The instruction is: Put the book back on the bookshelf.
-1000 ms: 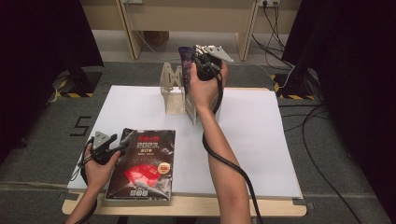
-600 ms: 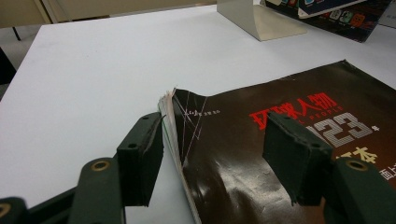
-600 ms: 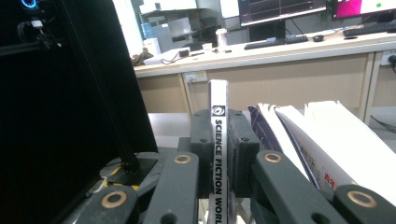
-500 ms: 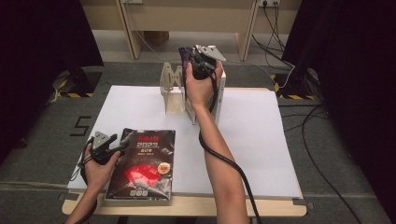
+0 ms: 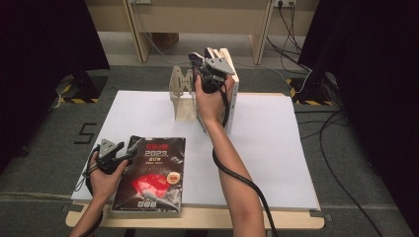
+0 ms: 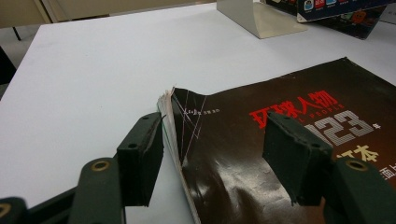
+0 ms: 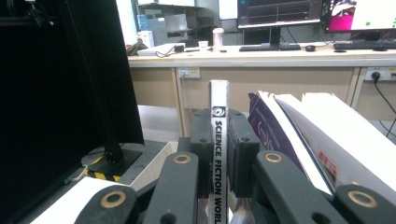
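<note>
At the far middle of the bench [image 5: 276, 148], the right gripper [image 7: 219, 154] has its fingers clamped on an upright magazine's spine [image 7: 219, 140], beside the bookend [image 5: 182, 96]. The left gripper [image 6: 212, 158] fingers stand wide, straddling the near-left dark magazine's [image 5: 153, 173] frayed corner; bare bench lies right.

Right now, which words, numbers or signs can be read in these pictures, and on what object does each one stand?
"SCIENCE FICTION WORL", cut off below: spine of the thin magazine clamped in the right gripper.
"2023" in red: cover of the dark magazine lying flat on the table.
Chinese title above it, with small "PEOPLE": same cover.
"5": floor marking.
Remaining small cover print: too blurred.
</note>
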A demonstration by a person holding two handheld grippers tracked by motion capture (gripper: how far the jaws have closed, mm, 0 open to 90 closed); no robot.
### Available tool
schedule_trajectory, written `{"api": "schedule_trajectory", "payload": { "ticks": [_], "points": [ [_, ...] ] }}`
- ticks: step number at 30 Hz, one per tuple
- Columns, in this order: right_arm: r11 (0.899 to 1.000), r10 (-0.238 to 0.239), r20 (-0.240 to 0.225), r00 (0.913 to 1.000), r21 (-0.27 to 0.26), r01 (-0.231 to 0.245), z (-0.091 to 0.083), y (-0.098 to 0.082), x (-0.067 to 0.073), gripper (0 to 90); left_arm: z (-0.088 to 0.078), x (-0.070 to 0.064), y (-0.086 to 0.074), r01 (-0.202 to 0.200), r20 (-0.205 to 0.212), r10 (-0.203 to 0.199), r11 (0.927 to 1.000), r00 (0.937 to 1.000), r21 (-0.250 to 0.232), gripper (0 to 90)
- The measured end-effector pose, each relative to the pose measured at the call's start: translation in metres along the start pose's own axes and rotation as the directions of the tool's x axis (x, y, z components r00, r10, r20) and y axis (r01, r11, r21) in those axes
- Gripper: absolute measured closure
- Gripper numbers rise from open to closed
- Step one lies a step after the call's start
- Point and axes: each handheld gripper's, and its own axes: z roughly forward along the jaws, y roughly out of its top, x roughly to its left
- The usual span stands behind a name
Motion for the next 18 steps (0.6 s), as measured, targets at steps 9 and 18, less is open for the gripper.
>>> {"api": "schedule_trajectory", "payload": {
  "ticks": [9, 18],
  "points": [
    [0.999, -0.033, -0.007, 0.9994, -0.006, 0.032, -0.036, -0.016, 0.0, 83.0, 0.0, -0.001, 0.0, -0.007, -0.004, 0.007, 1.0, 1.0, 0.001, 37.5],
    [0.998, -0.055, -0.024, 0.9982, -0.007, 0.055, -0.072, -0.036, -0.003, 82.9, 0.0, -0.002, 0.0, -0.017, -0.008, 0.017, 0.9998, 0.9998, 0.007, 37.6]
  ]
}}
